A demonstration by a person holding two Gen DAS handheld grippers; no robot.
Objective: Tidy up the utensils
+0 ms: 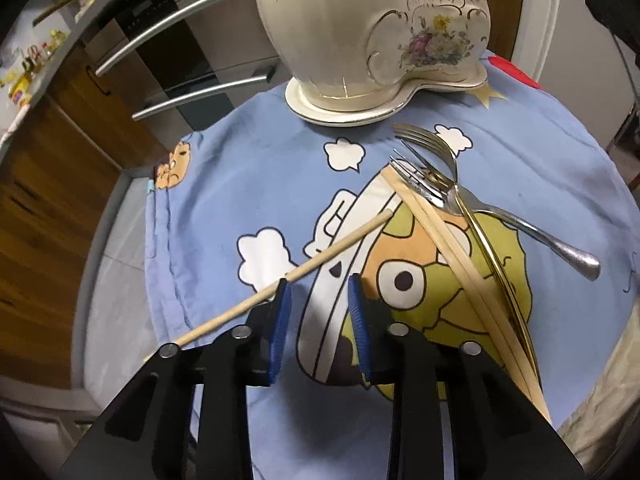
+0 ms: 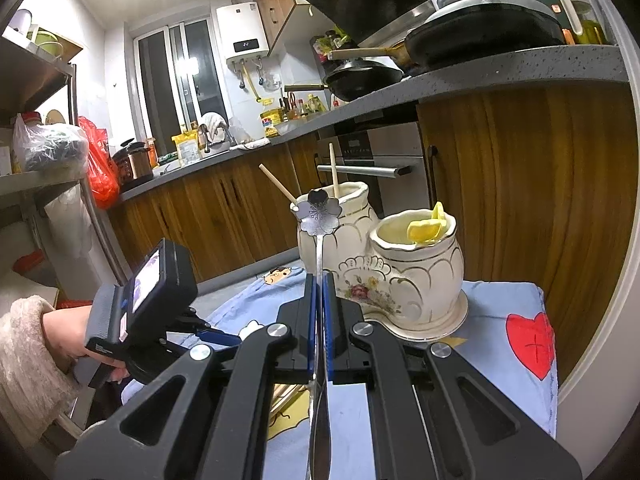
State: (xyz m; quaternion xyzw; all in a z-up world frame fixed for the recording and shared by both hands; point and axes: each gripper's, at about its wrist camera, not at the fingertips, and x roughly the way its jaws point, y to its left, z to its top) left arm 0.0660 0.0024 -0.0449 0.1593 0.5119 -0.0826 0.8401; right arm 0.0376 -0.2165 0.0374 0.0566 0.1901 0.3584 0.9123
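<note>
Right wrist view, right hand-held gripper (image 2: 319,300) pinching a shiny silver spoon (image 2: 319,216) with a flower-shaped end, left hand-held gripper (image 1: 316,300) spread apart.

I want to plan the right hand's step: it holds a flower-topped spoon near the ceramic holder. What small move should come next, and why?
Probably carry the flower-topped spoon forward over the taller cup of the ceramic holder and lower it in. The right gripper is shut on its stem, and that cup already holds chopsticks.
</note>
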